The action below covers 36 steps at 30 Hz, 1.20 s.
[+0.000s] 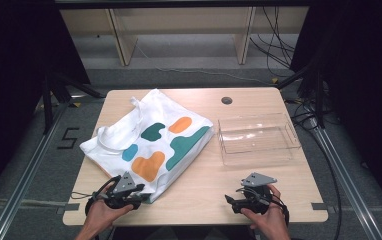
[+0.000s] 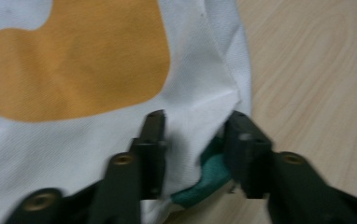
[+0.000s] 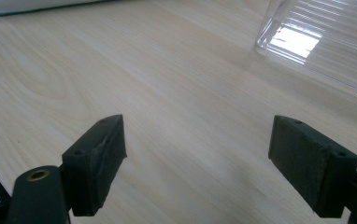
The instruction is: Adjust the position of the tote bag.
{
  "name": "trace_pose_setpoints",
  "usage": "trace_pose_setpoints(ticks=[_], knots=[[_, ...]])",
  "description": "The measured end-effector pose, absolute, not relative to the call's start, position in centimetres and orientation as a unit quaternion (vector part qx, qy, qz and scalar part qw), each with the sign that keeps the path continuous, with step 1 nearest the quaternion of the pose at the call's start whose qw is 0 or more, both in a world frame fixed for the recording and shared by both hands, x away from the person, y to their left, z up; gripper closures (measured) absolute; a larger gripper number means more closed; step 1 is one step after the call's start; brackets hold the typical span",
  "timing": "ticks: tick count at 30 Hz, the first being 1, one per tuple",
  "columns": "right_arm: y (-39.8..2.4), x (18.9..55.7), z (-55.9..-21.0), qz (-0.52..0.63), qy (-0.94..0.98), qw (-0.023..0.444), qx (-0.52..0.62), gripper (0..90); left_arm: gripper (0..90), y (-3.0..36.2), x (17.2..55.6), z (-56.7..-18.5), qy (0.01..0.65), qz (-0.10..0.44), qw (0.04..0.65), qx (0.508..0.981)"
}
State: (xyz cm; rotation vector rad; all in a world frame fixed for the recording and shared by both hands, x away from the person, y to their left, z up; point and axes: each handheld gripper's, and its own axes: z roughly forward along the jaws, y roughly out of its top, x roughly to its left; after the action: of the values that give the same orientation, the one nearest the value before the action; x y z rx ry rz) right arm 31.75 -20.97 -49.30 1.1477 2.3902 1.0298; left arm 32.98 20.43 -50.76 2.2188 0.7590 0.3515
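Observation:
A white tote bag [image 1: 149, 145] with orange, teal and blue blotches lies flat on the left half of the wooden table [image 1: 204, 180]. My left gripper [image 1: 140, 196] sits at the bag's near right corner. In the left gripper view its jaws [image 2: 194, 126] straddle that corner [image 2: 204, 93]. The white cloth rises in a fold between them, with teal lining [image 2: 209, 177] showing underneath. A gap remains beside the cloth. My right gripper [image 1: 231, 201] rests near the table's front edge. Its jaws [image 3: 197, 140] stand wide open over bare wood.
A clear plastic tray [image 1: 259, 120] stands on the right half of the table, and its corner [image 3: 317, 42] lies ahead of the right gripper. A round cable hole [image 1: 226, 100] is at the back edge. Shelving and cables are beyond the table.

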Motion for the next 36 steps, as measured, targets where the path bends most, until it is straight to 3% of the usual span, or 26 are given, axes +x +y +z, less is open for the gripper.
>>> trace_pose_setpoints(ticks=[4,13,25,28,30,33,36], knots=[[-21.0,31.9,-49.5,0.361,0.834,0.154,0.387,20.4,82.9,19.9,33.3,-50.6,0.251,0.159,0.353,0.887],[-20.7,31.9,-49.4,0.356,0.835,0.146,0.394,21.0,84.1,17.7,33.2,-50.5,0.243,0.167,0.344,0.891],[-19.1,32.4,-49.2,0.362,0.843,0.138,0.373,21.9,82.8,10.8,34.0,-50.9,0.234,0.144,0.37,0.888],[-18.7,32.5,-49.3,0.361,0.846,0.135,0.369,22.0,76.9,10.4,34.5,-50.7,0.236,0.118,0.392,0.881],[-18.6,32.5,-49.3,0.363,0.844,0.134,0.371,22.0,58.1,11.2,34.4,-50.0,0.247,0.107,0.408,0.872],[-18.8,32.5,-49.3,0.366,0.844,0.133,0.37,22.0,45.5,13.9,34.0,-48.3,0.259,0.126,0.433,0.854],[-18.9,32.5,-49.2,0.365,0.846,0.138,0.363,22.0,40.3,18.1,33.9,-46.6,0.301,0.135,0.44,0.835]])
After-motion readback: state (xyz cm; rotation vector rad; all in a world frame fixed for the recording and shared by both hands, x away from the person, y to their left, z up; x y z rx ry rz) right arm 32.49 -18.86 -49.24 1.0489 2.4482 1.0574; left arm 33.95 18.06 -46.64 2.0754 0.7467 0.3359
